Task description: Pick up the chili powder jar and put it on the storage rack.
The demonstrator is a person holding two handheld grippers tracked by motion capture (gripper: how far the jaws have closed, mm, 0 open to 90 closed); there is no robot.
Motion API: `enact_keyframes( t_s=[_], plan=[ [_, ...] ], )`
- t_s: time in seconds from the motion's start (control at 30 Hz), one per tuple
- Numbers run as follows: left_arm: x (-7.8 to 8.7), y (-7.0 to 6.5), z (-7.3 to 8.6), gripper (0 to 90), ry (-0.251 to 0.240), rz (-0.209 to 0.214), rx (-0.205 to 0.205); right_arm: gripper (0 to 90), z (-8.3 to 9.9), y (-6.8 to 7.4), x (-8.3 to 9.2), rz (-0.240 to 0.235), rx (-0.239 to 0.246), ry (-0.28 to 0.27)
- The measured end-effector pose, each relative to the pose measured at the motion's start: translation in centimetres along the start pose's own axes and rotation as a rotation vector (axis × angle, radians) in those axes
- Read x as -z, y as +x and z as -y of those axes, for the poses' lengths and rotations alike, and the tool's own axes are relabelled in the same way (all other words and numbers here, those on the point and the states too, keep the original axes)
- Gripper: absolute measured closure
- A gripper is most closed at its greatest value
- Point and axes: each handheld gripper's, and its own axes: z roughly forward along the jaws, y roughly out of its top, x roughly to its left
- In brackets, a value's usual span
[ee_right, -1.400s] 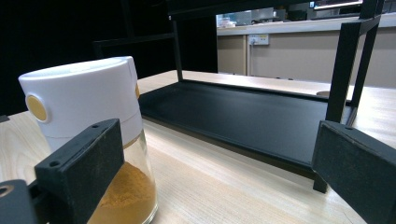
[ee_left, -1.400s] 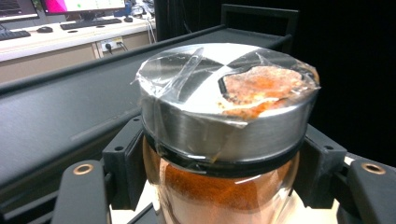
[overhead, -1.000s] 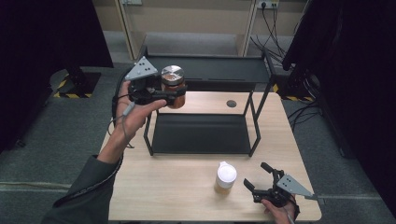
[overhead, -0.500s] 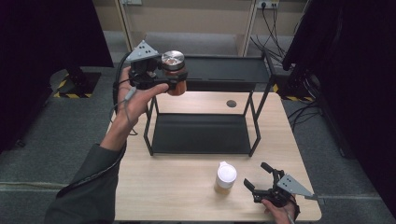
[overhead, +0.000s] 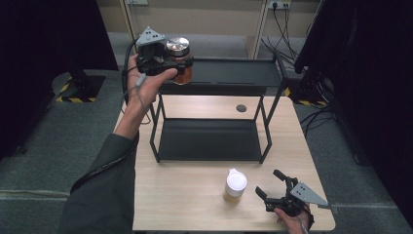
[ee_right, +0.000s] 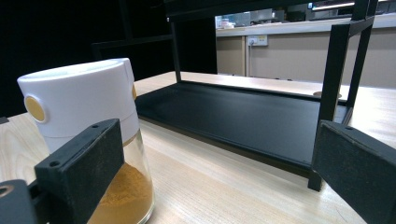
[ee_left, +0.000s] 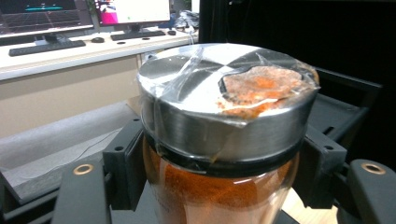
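A glass jar of orange-red spice with a steel lid (overhead: 179,59) (ee_left: 219,121) is held in my left gripper (overhead: 170,62), which is shut on its body, raised at the left end of the black rack's top shelf (overhead: 229,73). Torn clear film and spice residue lie on the lid. A white-capped jar of yellow-brown powder (overhead: 235,185) (ee_right: 88,140) stands on the table in front of the rack. My right gripper (overhead: 273,184) rests open on the table just right of it, apart from it.
The two-tier black metal rack stands mid-table, its lower shelf (overhead: 209,139) (ee_right: 243,116) bare. A small dark hole (overhead: 241,108) marks the wooden tabletop behind it. Cables and black curtains surround the table; the tabletop has bare wood (overhead: 185,204) in front.
My left gripper has carried the steel-lidded jar upward and away, from beside the rack's left post to the level of the top shelf. The right gripper has stayed put.
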Motion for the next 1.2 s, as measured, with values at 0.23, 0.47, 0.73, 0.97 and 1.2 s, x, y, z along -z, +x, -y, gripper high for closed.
enact_keyframes(
  t_s=[0.23, 0.47, 0.73, 0.97, 1.2],
  plan=[
    [-1.2, 0.3, -0.1, 30.3, 0.006, -0.037, 0.024, 2.7, 0.0, 0.0, 0.0, -0.003, 0.000, 0.001],
    [-2.3, 0.1, 0.2, 30.3, 0.002, -0.047, 0.041, 2.7, 0.0, 0.0, 0.0, -0.004, -0.002, 0.001],
    [-3.4, -0.1, 0.2, 30.3, 0.011, -0.071, 0.045, 2.7, 0.0, 0.0, 0.0, -0.006, -0.002, 0.000],
    [-4.0, 0.0, 0.6, 30.3, 0.010, -0.077, 0.059, 2.7, 0.0, -0.1, 0.0, -0.007, -0.003, 0.000],
    [-4.1, -0.4, 0.6, 30.2, 0.010, -0.091, 0.050, 2.7, 0.0, 0.0, 0.0, -0.009, -0.001, 0.001]
  ],
)
